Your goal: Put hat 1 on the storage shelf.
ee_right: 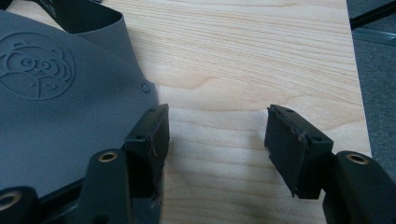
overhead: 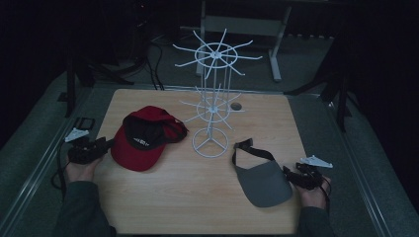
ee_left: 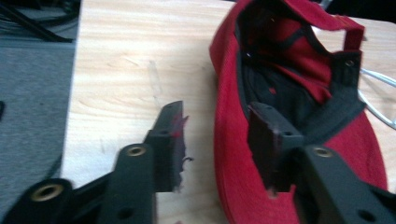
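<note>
The right tongs point(overhead: 292, 174) sit spread apart at the near right of the worktop point(overhead: 197, 207), with the grey visor point(overhead: 262, 181) just beside them at nine o'clock. The left tongs point(overhead: 101, 145) are spread too, and the red cap point(overhead: 141, 140) lies at three o'clock, its brim edge between the jaws. Farther back, at twelve o'clock, stands the white wire rack point(overhead: 211, 98). I think the left tongs are nearer a grab.

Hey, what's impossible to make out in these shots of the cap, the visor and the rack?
- Cap label: white print, too small and dim in the high view; cap blurred in the left gripper view.
- Visor: cut off by the right gripper view's top and left edges.
- Rack hooks: thin white wires, hard to count in the dim high view.
</note>
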`<action>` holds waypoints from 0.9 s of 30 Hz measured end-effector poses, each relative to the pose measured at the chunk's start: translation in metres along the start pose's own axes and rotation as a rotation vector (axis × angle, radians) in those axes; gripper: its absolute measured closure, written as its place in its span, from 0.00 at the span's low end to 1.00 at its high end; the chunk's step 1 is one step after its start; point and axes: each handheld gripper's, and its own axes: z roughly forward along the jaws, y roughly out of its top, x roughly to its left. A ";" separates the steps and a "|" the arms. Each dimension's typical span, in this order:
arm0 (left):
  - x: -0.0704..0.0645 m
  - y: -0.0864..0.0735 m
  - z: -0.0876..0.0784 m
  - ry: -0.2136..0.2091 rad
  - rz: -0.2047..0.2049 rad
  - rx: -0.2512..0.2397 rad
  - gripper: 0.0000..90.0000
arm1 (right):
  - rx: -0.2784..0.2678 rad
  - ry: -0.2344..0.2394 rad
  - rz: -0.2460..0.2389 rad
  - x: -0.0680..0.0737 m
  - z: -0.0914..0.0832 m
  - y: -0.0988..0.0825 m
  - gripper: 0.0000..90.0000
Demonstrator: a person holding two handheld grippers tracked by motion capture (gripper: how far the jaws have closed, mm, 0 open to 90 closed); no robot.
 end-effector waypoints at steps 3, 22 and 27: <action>0.000 0.006 0.001 0.042 0.003 0.007 0.87 | 0.000 0.001 -0.001 0.000 0.000 0.000 0.44; -0.019 0.003 0.008 0.136 0.161 0.121 1.00 | 0.000 0.002 -0.002 0.000 0.000 0.000 0.43; -0.030 -0.005 0.000 0.102 0.177 0.130 1.00 | 0.000 0.001 -0.002 0.000 0.000 0.000 0.43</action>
